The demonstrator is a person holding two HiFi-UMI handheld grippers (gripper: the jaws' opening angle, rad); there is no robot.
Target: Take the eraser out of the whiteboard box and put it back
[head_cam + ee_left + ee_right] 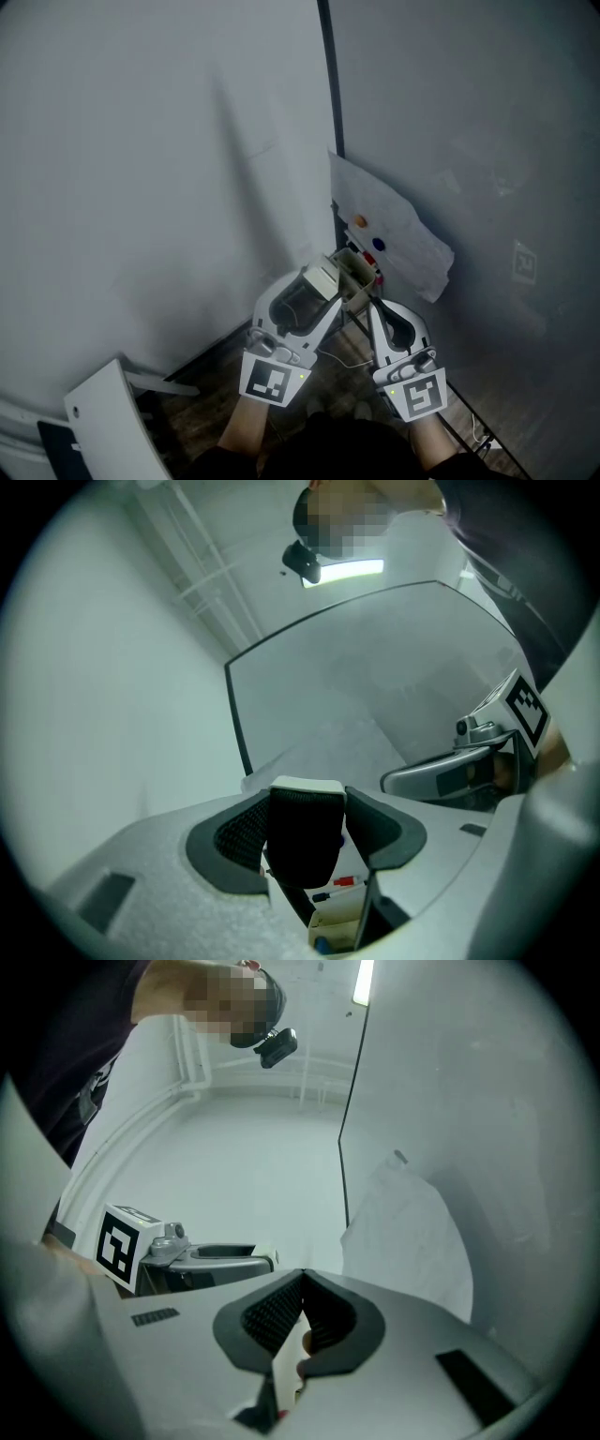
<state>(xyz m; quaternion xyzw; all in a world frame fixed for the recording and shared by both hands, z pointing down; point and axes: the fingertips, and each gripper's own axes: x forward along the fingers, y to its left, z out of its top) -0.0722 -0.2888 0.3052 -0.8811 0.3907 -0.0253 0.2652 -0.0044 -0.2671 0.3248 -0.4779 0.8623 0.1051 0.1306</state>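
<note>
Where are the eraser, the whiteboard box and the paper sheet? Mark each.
eraser (302, 841): left gripper view, on its black felt face.
whiteboard box (335, 921): left gripper view, on its pale front wall.
paper sheet (403, 234): head view, on its bare white middle.

Your eraser (302, 836) is black felt with a white back. Your left gripper (305, 801) and right gripper (302, 1283) are grey with black ribbed pads (cubes (275, 382) checked black and white). The box (339, 921) is cream, the paper (398, 234) white with an orange and a blue dot.
</note>
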